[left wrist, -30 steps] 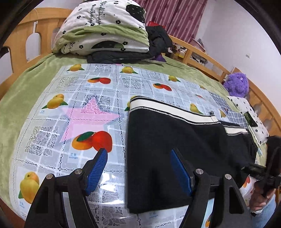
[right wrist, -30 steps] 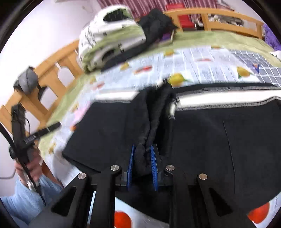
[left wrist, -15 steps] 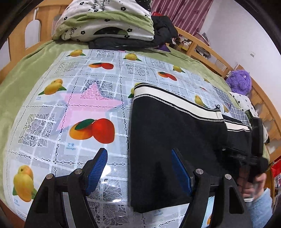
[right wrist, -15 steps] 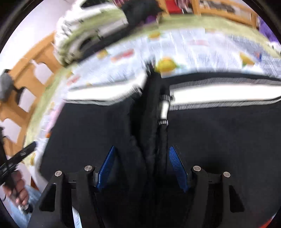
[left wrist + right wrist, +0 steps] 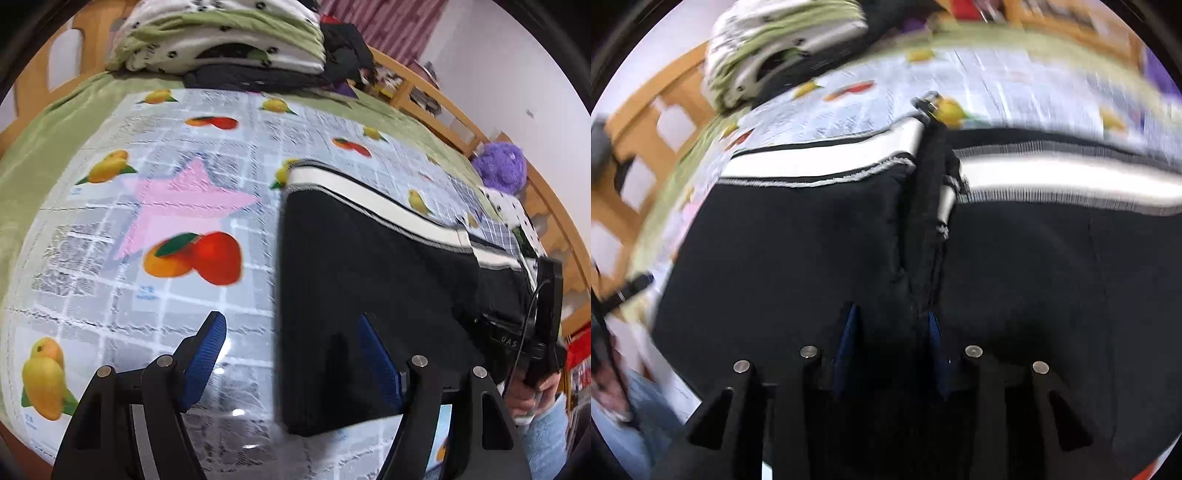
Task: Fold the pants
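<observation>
**While both grippers hang over the bed: black pants, part folded**

Item 1. Black knit pants with a white and black striped waistband (image 5: pixel 369 266), lying flat on a glossy fruit-printed plastic sheet (image 5: pixel 155 192) that covers a green bedspread (image 5: pixel 48 129). From the left wrist view, the pants fill the right half of the sheet, waistband toward the far side, with 1 straight edge running down the middle of the picture. From the right wrist view, a raised ridge of bunched black fabric (image 5: pixel 923 229) runs from the waistband down toward the camera.

Item 2. Left gripper (image 5: pixel 291 354), black frame with 2 blue ribbed pads, spread wide and gripping nothing. Its left pad hangs over bare sheet, its right pad over the edge of the pants.

Item 3. Right gripper (image 5: pixel 890 343), same make, low over the pants. Its jaws have just been closing, and the near end of the fabric ridge lies between the 2 pads. The right pad sits against the ridge; a gap shows beside the left pad, and blur hides whether the cloth is pinched.

Item 4. Folded green and white floral bedding (image 5: pixel 221 40), stacked on dark clothing at the head of the bed.

Item 5. Purple plush toy (image 5: pixel 502 166), beside the wooden bed rail (image 5: pixel 436 96).
</observation>
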{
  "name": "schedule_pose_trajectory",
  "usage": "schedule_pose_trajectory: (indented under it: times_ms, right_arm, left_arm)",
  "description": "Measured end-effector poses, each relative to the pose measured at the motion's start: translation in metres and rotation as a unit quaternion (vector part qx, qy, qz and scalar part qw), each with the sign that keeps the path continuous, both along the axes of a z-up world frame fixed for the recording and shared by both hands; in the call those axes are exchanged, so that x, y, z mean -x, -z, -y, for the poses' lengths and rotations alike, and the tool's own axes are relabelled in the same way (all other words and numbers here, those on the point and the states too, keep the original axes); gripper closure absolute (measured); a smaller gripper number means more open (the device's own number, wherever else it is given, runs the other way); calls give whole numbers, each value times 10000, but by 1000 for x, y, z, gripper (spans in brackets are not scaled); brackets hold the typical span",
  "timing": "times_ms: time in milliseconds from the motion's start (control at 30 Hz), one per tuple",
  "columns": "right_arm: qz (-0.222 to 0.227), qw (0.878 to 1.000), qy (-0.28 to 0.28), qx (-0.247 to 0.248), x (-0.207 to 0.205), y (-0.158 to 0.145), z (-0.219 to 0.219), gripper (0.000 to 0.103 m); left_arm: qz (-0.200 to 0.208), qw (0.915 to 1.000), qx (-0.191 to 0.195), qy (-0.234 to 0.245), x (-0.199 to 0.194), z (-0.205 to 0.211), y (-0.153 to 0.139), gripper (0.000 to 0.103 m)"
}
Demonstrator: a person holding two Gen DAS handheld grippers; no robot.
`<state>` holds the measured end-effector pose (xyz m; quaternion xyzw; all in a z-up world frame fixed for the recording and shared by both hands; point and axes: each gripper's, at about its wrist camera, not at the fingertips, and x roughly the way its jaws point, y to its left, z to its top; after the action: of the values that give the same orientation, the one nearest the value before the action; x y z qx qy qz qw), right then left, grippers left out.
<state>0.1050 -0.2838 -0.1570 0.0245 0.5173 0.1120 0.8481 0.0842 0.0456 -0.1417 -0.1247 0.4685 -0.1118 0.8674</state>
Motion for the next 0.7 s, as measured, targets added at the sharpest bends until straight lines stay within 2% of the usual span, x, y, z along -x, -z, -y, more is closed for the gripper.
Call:
schedule_pose_trajectory:
  times_ms: [133,200,267,300,400,467,533,700]
  right_arm:
    - [134,9984,237,-506,21,-18,20,63]
    - [119,9976,215,-649,31,-20,20,63]
    - [-155,9995,66,-273,36,-2,5,62]
    - [-89,9999,50,-2,36,5,0,60]
    - [77,9994,-133,296,40,-3,-6,58]
    - [48,9999,-97,46,44,-16,4,58]
    - [320,9993,91,-157,52,-37,25,58]
    - [944,9919,848,6,75,-71,78,56]
  left_arm:
    - [117,9988,-376,290,9,18,3,31]
    - [28,9977,-572,368,11,24,11,31]
    - [-189,9957,-794,439,10,31,24,30]
    - [-276,9950,-811,518,10,34,30,30]
    - [-259,9945,-844,557,11,38,27,29]
    - [-121,9954,-769,566,11,38,19,29]
    - [49,9960,-741,504,10,37,12,29]
    - [-43,9972,-644,369,-1,34,12,31]
